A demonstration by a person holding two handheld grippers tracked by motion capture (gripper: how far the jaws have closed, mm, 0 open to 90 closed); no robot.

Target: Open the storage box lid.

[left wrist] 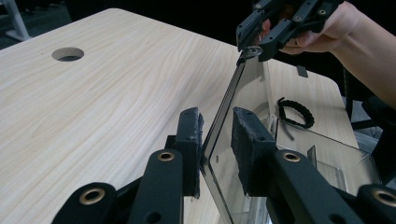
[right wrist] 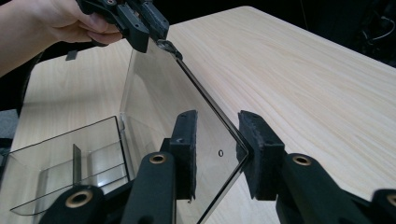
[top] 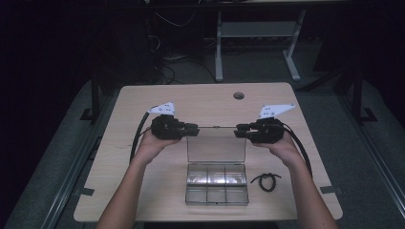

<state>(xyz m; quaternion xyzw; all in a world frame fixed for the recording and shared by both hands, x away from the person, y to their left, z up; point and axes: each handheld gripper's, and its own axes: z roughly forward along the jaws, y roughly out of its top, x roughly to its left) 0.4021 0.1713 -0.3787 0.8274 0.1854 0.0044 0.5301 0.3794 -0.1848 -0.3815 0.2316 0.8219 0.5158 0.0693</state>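
L tool & R tool straddle lid; wood table, dark room.

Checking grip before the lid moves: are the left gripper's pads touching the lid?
Cannot tell. In the left gripper view, the lid edge sits between the left gripper pads; contact isn't plain.

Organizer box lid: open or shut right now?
Open. The lid stands raised above the compartments, each hand-held gripper at a top corner.

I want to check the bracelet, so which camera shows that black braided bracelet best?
The high view: the black bracelet lies whole and unobstructed on the table, right of the clear box. The left gripper view catches it farther off, past the raised lid, partly behind its clear edge.
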